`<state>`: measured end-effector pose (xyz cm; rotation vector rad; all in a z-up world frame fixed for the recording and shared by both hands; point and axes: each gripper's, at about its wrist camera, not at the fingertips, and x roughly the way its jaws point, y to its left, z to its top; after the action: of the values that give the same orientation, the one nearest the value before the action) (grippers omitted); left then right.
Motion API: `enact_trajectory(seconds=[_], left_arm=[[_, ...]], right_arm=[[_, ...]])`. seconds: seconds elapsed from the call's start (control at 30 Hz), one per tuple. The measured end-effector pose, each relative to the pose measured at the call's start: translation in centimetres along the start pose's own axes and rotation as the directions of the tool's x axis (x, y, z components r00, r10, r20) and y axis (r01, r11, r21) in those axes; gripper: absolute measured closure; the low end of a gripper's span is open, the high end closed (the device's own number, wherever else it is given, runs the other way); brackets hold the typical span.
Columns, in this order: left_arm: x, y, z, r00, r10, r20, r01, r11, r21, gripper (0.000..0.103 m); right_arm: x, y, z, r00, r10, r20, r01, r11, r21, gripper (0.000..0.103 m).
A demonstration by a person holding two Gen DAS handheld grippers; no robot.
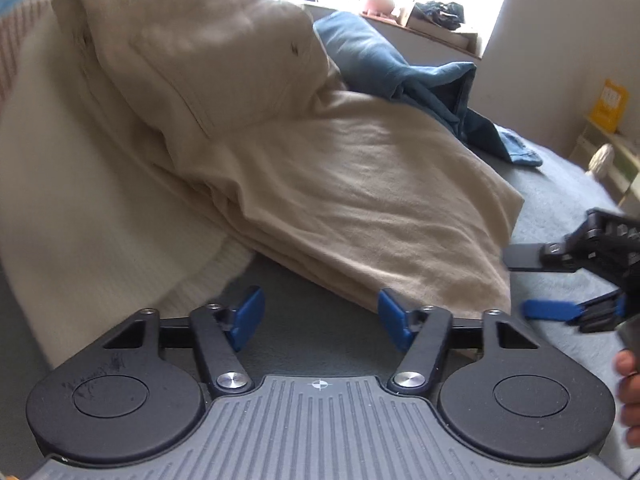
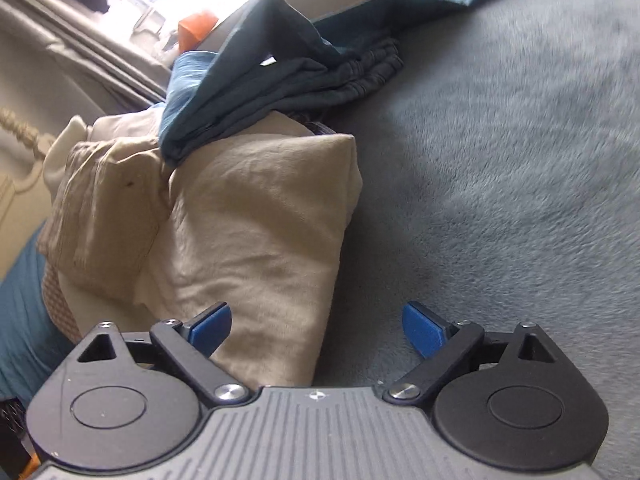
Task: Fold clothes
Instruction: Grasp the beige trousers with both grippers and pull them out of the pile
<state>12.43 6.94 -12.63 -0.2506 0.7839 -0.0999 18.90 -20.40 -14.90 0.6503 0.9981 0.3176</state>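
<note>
A beige garment [image 1: 340,184] lies crumpled on a pile of clothes, its lower hem spread toward me on the grey blanket [image 1: 560,208]. My left gripper [image 1: 322,318] is open just short of that hem, with only blanket between its blue pads [image 1: 394,320]. My right gripper [image 1: 532,284] comes in from the right, level with the hem's right corner. In the right wrist view the right gripper [image 2: 318,326] is open, and the beige garment [image 2: 256,232] reaches down between its jaws on the left side. Its pads do not press the cloth.
Dark blue clothes [image 1: 400,64] lie heaped behind the beige garment, also seen as dark blue clothes [image 2: 280,72]. A white knitted piece [image 1: 100,208] lies at the left. A window sill [image 1: 432,28] holds small items. A hand [image 1: 630,396] shows at the right edge.
</note>
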Motion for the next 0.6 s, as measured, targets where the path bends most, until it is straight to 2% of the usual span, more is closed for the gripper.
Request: enact_trajectory(seconds=[0.1,0.17,0.2,0.33,0.4,0.5,0.57,0.6], left_arm=[[0.7,0.3,0.4,0.999,-0.053,0.009,0.053,0.998,-0.022,0.037],[1.0,0.1,0.7,0.998,-0.065,0.016,0.065,0.998,-0.001,0.025],[1.2,0.0,0.8,0.997,-0.071,0.018,0.071,0.997,0.010,0.023],[2.7,-0.1,1.6,0.997,-0.082,-0.010,0.082,0.996,-0.026,0.021],[3.5,-0.3,1.8,0.997,-0.070,-0.031,0.069,0.996,-0.053,0.022],[3.3,-1.3,1.8,0.999,-0.032,-0.024,0.032,0.999,-0.010,0.032],[2.8,-2.1,1.8,1.000,-0.008,-0.008,0.008,1.000,0.026,0.049],[2.6,-2.3,1.7,1.000,0.005,-0.002,-0.005,0.999,0.042,0.057]], right_arm=[[1.0,-1.0,0.4,0.999,0.041,0.001,-0.041,0.997,0.069,0.012],[1.4,-1.7,0.7,0.997,0.083,0.005,-0.083,0.989,0.122,0.013],[1.6,-2.2,0.8,0.994,0.106,0.012,-0.107,0.981,0.161,0.015],[2.6,-2.9,1.0,0.977,0.212,0.002,-0.205,0.939,0.276,0.032],[3.1,-2.3,0.8,0.976,0.219,-0.020,-0.207,0.946,0.249,0.035],[3.4,-1.5,0.7,0.976,0.215,-0.043,-0.203,0.959,0.197,0.049],[3.2,-1.4,0.8,0.970,0.239,-0.044,-0.225,0.953,0.204,0.066],[3.0,-1.5,0.9,0.967,0.253,-0.044,-0.238,0.948,0.211,0.070]])
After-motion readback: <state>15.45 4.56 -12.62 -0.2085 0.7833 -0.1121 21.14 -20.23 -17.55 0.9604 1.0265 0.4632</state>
